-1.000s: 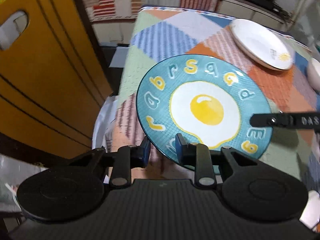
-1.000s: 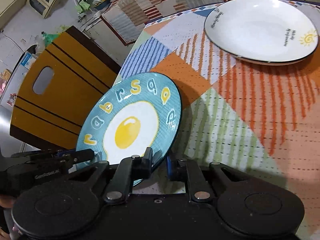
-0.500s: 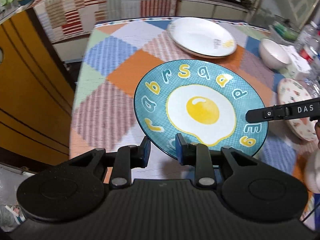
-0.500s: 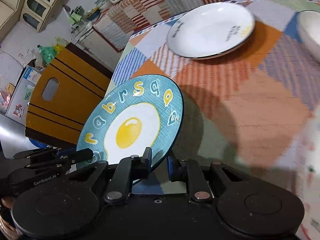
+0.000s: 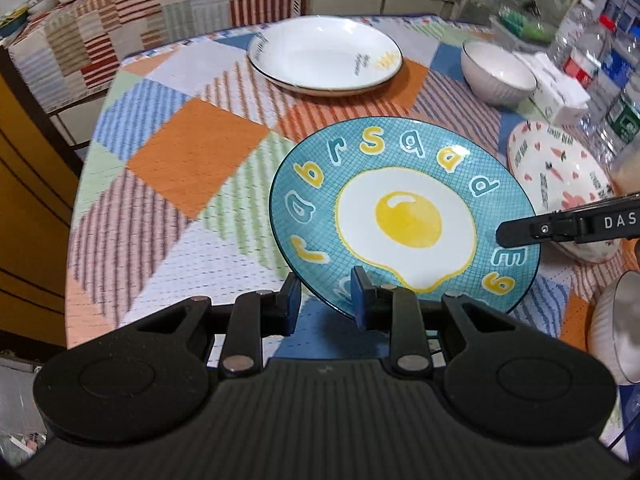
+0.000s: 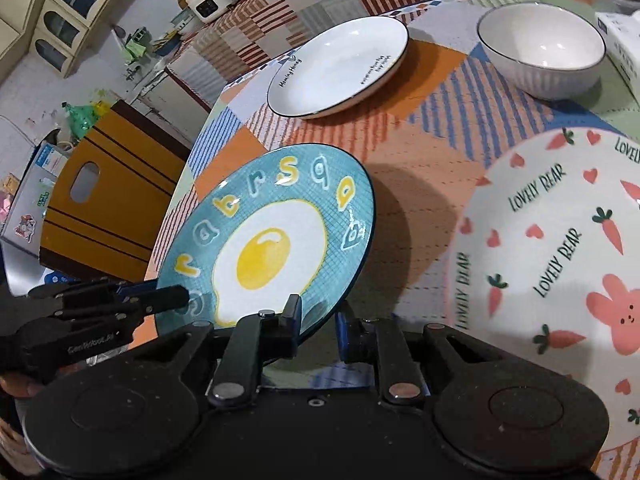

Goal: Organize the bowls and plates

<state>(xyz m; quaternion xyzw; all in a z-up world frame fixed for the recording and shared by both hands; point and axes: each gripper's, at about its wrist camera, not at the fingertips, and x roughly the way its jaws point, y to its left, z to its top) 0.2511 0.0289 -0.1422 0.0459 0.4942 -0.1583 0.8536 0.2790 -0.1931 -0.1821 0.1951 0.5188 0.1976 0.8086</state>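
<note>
A teal plate [image 5: 404, 216] with a fried-egg picture and letters is held tilted above the table by both grippers. My left gripper [image 5: 325, 300] is shut on its near rim. My right gripper [image 6: 318, 322] is shut on the rim of the same plate [image 6: 272, 248] at another spot; its finger shows in the left wrist view [image 5: 560, 228]. A white plate [image 5: 324, 54] lies at the far side. A white bowl [image 5: 498, 72] stands at the far right. A white plate with carrots and rabbits [image 6: 560, 260] lies at the right.
The table has a patchwork cloth [image 5: 192, 152]. Water bottles [image 5: 592, 52] and a white box [image 5: 556, 88] stand at the far right. Another white bowl [image 5: 616, 328] is at the near right edge. A yellow chair back [image 6: 112, 200] stands left of the table.
Both grippers have carried the teal plate from the table's left edge toward the right, over the middle. The carrot plate and the white bowl have come into view.
</note>
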